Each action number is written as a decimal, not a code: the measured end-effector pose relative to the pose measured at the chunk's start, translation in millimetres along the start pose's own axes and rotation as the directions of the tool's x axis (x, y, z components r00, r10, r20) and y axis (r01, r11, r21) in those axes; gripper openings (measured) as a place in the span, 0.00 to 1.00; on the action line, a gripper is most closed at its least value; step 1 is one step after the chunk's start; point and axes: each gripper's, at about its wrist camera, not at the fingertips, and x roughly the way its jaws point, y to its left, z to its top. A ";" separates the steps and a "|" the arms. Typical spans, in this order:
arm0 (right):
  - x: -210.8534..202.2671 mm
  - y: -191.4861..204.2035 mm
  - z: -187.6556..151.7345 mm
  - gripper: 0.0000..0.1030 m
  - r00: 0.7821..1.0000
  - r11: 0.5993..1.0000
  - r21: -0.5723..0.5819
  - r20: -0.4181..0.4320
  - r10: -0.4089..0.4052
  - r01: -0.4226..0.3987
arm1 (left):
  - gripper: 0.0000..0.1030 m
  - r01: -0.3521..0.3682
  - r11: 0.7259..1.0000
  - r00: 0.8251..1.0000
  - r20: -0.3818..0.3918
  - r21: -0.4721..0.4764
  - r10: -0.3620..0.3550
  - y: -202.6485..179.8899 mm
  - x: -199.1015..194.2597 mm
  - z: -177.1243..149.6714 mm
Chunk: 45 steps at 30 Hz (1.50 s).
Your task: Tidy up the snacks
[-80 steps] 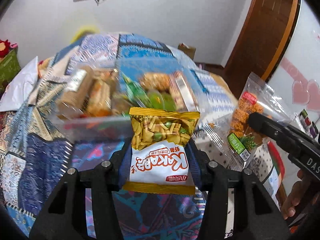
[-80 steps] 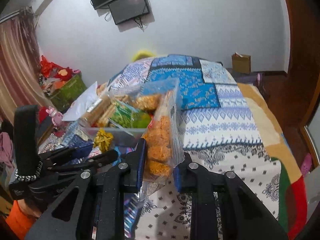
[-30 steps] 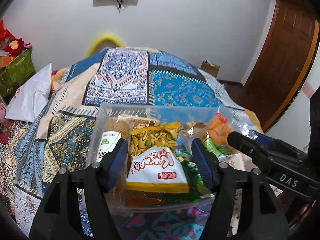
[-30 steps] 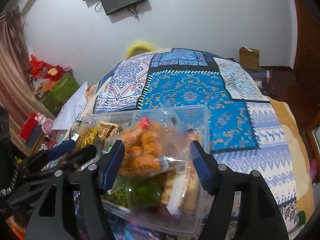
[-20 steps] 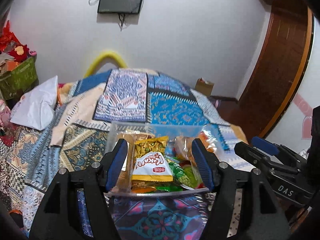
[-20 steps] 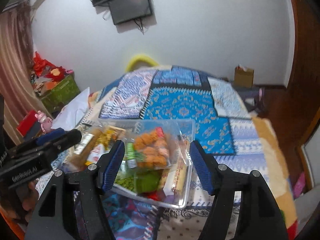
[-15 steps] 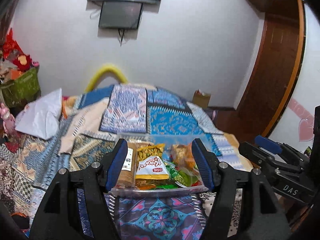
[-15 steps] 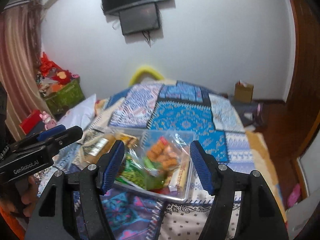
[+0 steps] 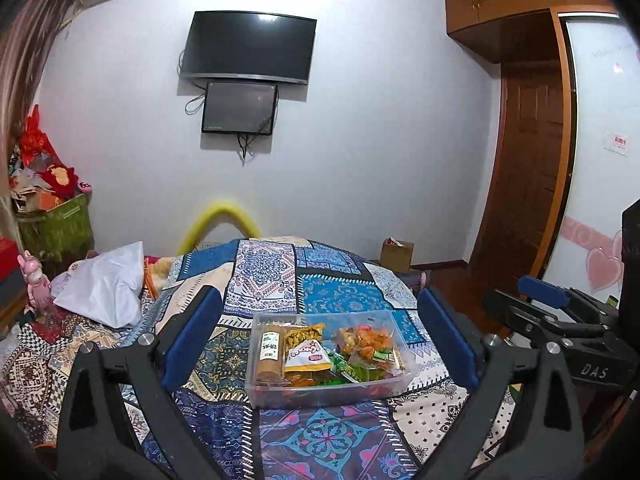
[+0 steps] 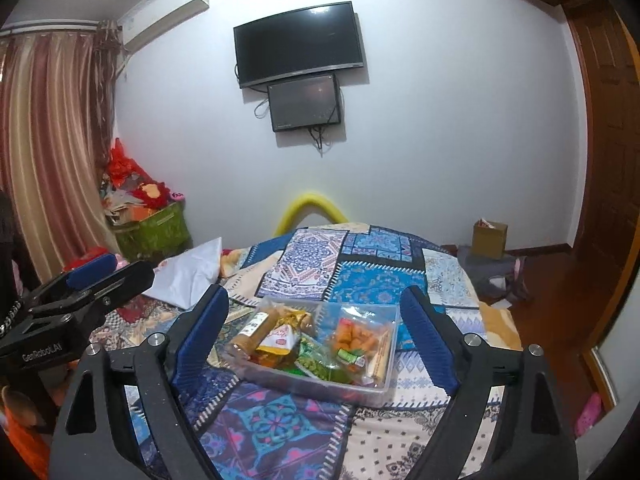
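Clear plastic snack box [image 9: 328, 388] is sitting near the patchwork bedspread's [image 9: 320, 296] front edge while you are holding both grippers, left [image 9: 320, 354] and right [image 10: 314, 338], released above it, white pillow [image 9: 104, 290] lying far left.

Both wrist views look forward from above the near bed [image 9: 320, 440] edge toward the far wall, sharing the snack container [image 9: 328, 390] [image 10: 312, 380] and television [image 9: 247, 47] [image 10: 298, 42].

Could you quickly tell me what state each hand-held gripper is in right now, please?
Left hand-held gripper: open, holding nothing.
Right hand-held gripper: open, holding nothing.
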 end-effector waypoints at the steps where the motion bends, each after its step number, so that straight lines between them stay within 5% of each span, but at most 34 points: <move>1: -1.3 -0.1 -1.5 0.94 1.000 1.000 0.005 0.006 -0.004 0.003 | 0.98 0.002 1.000 1.000 -0.003 -0.001 -0.002 0.3 -0.2 -0.3; 3: -3.5 -0.2 -3.2 1.00 1.000 1.000 0.011 0.021 -0.010 0.010 | 0.98 0.002 1.000 1.000 -0.009 -0.002 -0.002 0.6 -0.5 -1.4; 45: -19.5 5.2 -10.0 1.00 1.000 1.000 -0.003 0.026 -0.009 0.009 | 0.98 -0.006 1.000 0.999 -0.039 0.020 0.007 -4.0 1.9 -14.3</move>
